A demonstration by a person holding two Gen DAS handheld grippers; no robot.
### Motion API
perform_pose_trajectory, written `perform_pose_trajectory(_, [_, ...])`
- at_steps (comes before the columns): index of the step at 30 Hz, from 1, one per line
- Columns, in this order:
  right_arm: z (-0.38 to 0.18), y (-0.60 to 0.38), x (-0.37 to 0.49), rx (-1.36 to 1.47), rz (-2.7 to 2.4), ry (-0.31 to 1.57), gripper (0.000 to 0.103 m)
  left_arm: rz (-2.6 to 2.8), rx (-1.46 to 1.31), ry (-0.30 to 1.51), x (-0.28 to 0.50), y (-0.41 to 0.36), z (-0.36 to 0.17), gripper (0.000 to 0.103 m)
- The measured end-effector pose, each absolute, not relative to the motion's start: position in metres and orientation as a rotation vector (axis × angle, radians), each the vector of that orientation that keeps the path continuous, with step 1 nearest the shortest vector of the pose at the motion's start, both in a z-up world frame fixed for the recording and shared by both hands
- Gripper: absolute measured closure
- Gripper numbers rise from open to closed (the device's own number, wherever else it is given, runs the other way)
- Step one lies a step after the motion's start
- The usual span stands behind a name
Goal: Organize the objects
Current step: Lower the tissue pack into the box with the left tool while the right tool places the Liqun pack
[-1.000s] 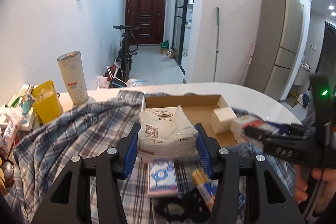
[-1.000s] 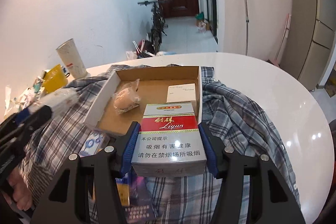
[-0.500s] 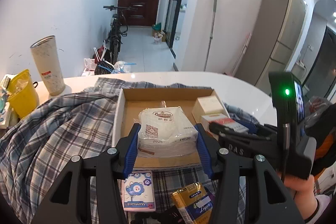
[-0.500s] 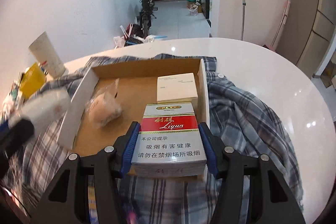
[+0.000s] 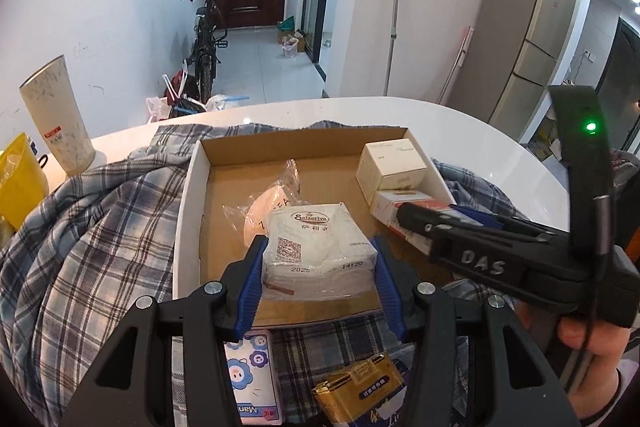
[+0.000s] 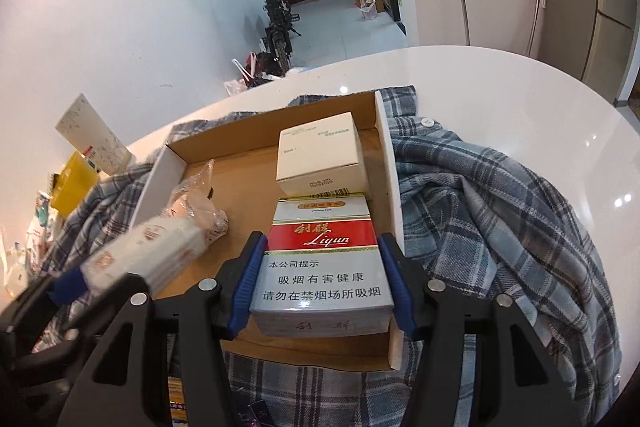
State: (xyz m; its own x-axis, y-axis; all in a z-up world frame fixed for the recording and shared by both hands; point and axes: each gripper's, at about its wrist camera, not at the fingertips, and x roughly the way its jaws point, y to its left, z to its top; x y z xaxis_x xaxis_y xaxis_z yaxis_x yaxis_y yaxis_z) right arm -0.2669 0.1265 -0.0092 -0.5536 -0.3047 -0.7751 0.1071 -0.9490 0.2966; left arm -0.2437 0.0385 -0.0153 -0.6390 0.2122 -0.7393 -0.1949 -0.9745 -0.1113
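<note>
A shallow cardboard box [image 5: 192, 195] [image 6: 386, 163] lies on a plaid shirt on a white table. My left gripper [image 5: 318, 259] is shut on a white napkin pack [image 5: 316, 243], held over the box's near middle. My right gripper [image 6: 322, 267] is shut on a red and white cigarette pack [image 6: 324, 263] above the box's right side, just behind a cream carton [image 6: 320, 155] [image 5: 390, 165]. A bagged bun [image 5: 268, 203] [image 6: 196, 207] lies in the box at left. The left gripper with its napkin pack [image 6: 148, 251] shows blurred at left in the right wrist view.
On the plaid shirt [image 5: 88, 247] [image 6: 500, 211] near the front lie a flower-print card pack [image 5: 252, 371] and a gold cigarette pack [image 5: 360, 387]. A tall tumbler [image 5: 56, 115] and a yellow container [image 5: 18, 179] stand at the far left. A hand [image 5: 588, 347] grips the right tool.
Both grippers have moved forward and down over the box, each keeping its pack. The right gripper has rolled a little, and the cigarette pack now hangs close behind the cream carton.
</note>
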Motion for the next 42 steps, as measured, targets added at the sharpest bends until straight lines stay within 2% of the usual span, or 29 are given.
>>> perform_pose_trajectory(4, [-0.008, 0.129, -0.268, 1.333, -2.54, -0.347, 0.047, 2.673, -1.197, -0.027, -0.243, 0.035, -0.014, 0.05])
perform_pose_trajectory(9, [-0.002, 0.126, -0.263, 1.316, -2.54, -0.332, 0.038, 2.684, -1.183, -0.025, -0.241, 0.034, -0.01, 0.05])
perform_pose_trajectory(14, [0.02, 0.137, -0.252, 1.213, -2.634, -0.331, 0.037, 2.687, -1.165, -0.001, -0.239, 0.038, -0.006, 0.05])
perform_pose_trajectory(20, [0.041, 0.155, -0.247, 1.11, -2.879, -0.219, 0.034, 2.675, -1.154, 0.018, -0.243, 0.056, -0.004, 0.05])
perform_pose_trajectory(35, [0.024, 0.192, -0.262, 1.243, -2.826, -0.356, 0.035, 2.64, -1.175, 0.116, -0.264, 0.129, -0.023, 0.049])
perform_pose_trajectory(42, [0.029, 0.19, -0.258, 1.215, -2.839, -0.341, 0.034, 2.624, -1.184, 0.091, -0.267, 0.126, -0.025, 0.02])
